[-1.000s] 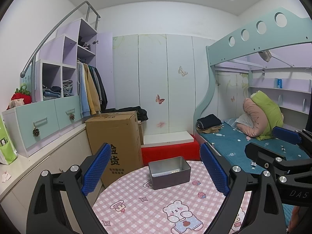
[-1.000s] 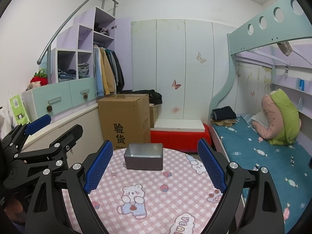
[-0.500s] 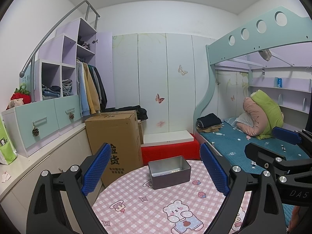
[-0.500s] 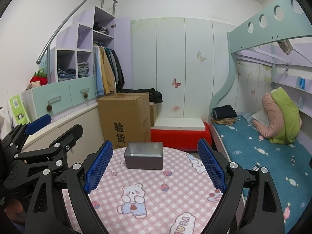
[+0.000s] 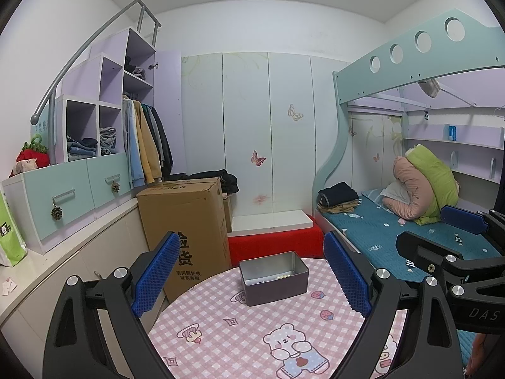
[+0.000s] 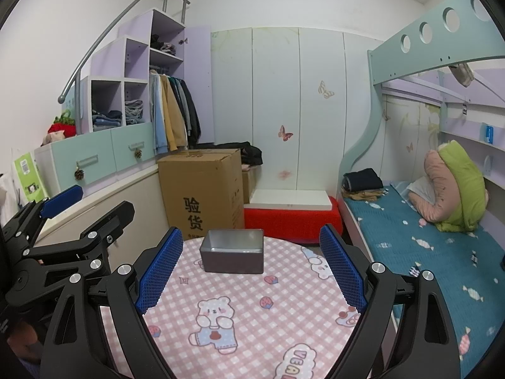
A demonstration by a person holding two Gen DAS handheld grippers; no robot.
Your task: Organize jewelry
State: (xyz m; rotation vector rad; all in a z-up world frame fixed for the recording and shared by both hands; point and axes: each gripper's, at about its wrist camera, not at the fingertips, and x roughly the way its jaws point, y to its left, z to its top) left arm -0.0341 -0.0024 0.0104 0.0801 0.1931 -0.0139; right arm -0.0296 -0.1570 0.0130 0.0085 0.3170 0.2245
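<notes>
Jaws of both the left gripper [image 5: 249,279] and right gripper [image 6: 251,271] gape empty, aimed slightly downward above the table [image 6: 252,325].

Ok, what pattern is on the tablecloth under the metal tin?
Pink-and-white gingham tablecloth with cartoon bears and strawberries; the right wrist view shows it best.

Both tools share one build. The left gripper [image 5: 249,279] has black, angular plastic arms with triangular cut-outs, round silver screw heads at the joints, and flat fingers faced with blue, finely gridded rubber pads [image 5: 156,273]. The right gripper [image 6: 251,270] matches it, with the same blue pads [image 6: 342,273]. White letters "DAS" mark its black body where it shows in the left camera's view.
</notes>
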